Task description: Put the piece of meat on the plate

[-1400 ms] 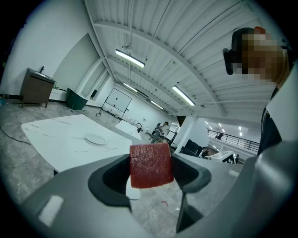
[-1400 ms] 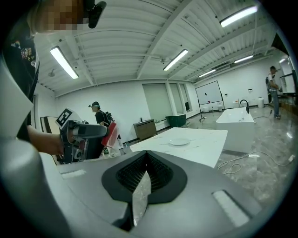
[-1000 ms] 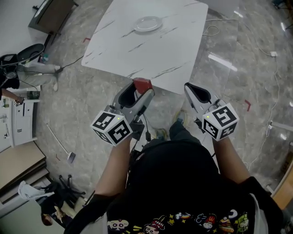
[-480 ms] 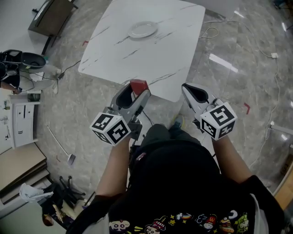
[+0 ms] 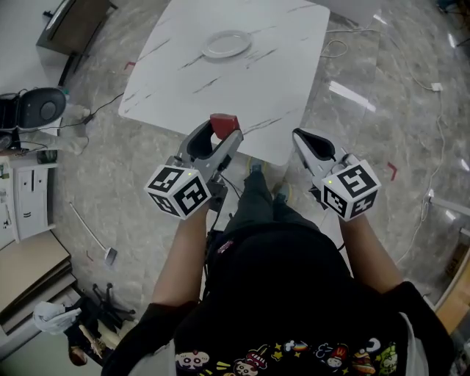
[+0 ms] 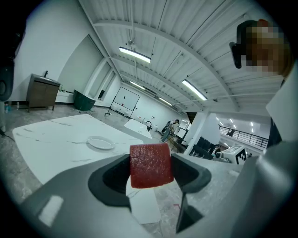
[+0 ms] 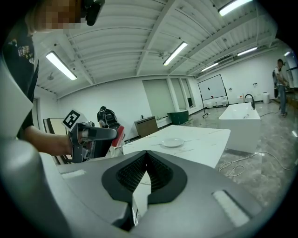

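Observation:
My left gripper (image 5: 222,129) is shut on a red block of meat (image 5: 223,123), held in the air just short of the near edge of the white marble table (image 5: 250,88). In the left gripper view the meat (image 6: 151,165) sits squarely between the two jaws. A white plate (image 5: 227,44) lies on the table's far half, also seen small in the left gripper view as the plate (image 6: 101,142) and in the right gripper view as the plate (image 7: 172,142). My right gripper (image 5: 307,139) is shut and empty, to the right of the left one, near the table's corner.
The table stands on a grey stone floor (image 5: 367,125) with cables (image 5: 339,48) beyond its right corner. A cabinet (image 5: 77,22) stands at the far left, shelves and clutter (image 5: 29,198) at the left. A white bathtub (image 7: 240,115) stands behind the table.
Both grippers and the person have come closer to the table; the meat now sits over the table's near edge. The left gripper still holds it.

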`<state>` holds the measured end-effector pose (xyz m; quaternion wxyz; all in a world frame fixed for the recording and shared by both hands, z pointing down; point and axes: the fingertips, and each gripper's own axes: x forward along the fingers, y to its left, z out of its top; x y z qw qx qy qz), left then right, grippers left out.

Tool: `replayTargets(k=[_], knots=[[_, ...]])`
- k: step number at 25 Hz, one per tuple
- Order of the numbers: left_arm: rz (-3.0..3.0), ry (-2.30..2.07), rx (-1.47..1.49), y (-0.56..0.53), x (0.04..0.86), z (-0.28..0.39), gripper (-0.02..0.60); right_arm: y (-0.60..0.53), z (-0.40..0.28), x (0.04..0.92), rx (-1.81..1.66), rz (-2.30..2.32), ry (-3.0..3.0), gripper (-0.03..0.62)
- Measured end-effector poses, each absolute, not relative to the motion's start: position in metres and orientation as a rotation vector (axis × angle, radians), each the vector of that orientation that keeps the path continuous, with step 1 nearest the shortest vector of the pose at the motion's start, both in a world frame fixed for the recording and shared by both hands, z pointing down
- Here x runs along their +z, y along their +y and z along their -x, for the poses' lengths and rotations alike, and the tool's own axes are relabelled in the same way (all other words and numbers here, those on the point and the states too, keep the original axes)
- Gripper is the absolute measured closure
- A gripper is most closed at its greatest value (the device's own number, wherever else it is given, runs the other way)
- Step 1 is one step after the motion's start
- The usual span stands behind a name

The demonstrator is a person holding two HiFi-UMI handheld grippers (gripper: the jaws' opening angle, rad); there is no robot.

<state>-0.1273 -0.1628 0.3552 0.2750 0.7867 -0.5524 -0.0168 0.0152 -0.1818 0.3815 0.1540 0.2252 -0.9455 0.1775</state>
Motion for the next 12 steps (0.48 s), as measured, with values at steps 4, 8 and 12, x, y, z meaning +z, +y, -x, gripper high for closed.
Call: replayTargets(k=[4,8,12], knots=[[-2.102,-1.454,-0.021,-0.181,0.369,0.142,0.192,-0.196,-0.002,0.386,0.521,-0.675,-2.687,0.571],[-2.102,-1.416,0.007,-0.201,0.382,0.156,0.192,-0.214,0.012,0.396,0.546,-0.705,-2.658,0.571],[-2.089,-1.384,0.039,-0.22,0.393,0.17,0.192,-0.231,0.029,0.402,0.569,-0.718,-2.631,0.571]])
